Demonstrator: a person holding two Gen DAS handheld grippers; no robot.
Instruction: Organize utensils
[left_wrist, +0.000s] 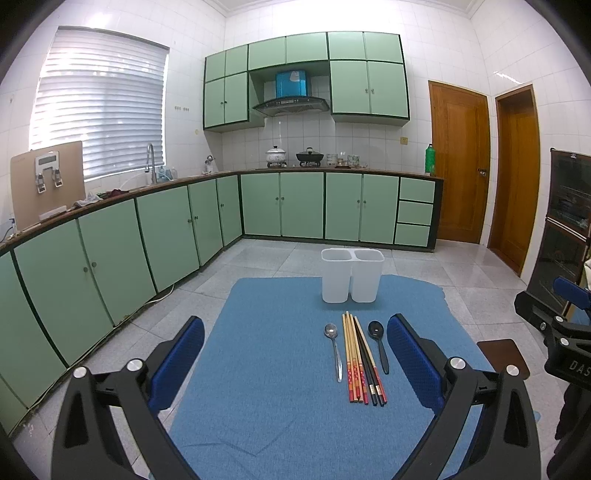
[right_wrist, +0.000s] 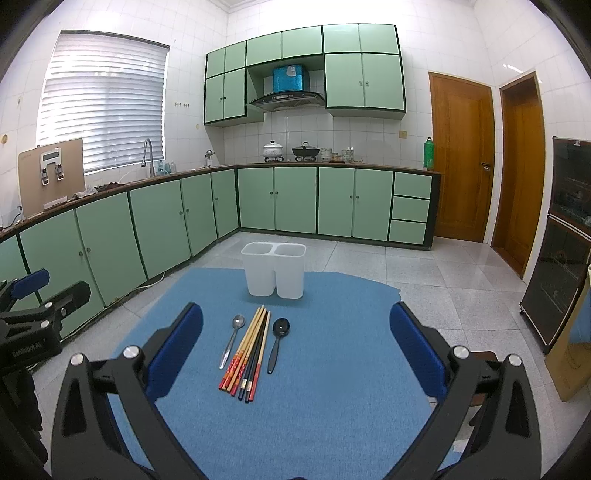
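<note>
A white two-compartment holder (left_wrist: 352, 275) (right_wrist: 273, 269) stands upright at the far side of a blue mat (left_wrist: 280, 387) (right_wrist: 325, 369). In front of it lie a metal spoon (left_wrist: 334, 349) (right_wrist: 232, 339), a bundle of several chopsticks (left_wrist: 360, 360) (right_wrist: 249, 350) and a black spoon (left_wrist: 379, 343) (right_wrist: 277, 341), side by side. My left gripper (left_wrist: 295, 365) hovers above the mat, open, with nothing between its fingers. My right gripper (right_wrist: 295, 354) is likewise open and empty, held above the utensils.
The mat lies on a low surface over a tiled floor. Green cabinets (left_wrist: 147, 236) run along the left and back walls. A dark cabinet (right_wrist: 565, 240) stands at the right. The other gripper shows at the frame edge in each view (left_wrist: 561, 332) (right_wrist: 33, 321).
</note>
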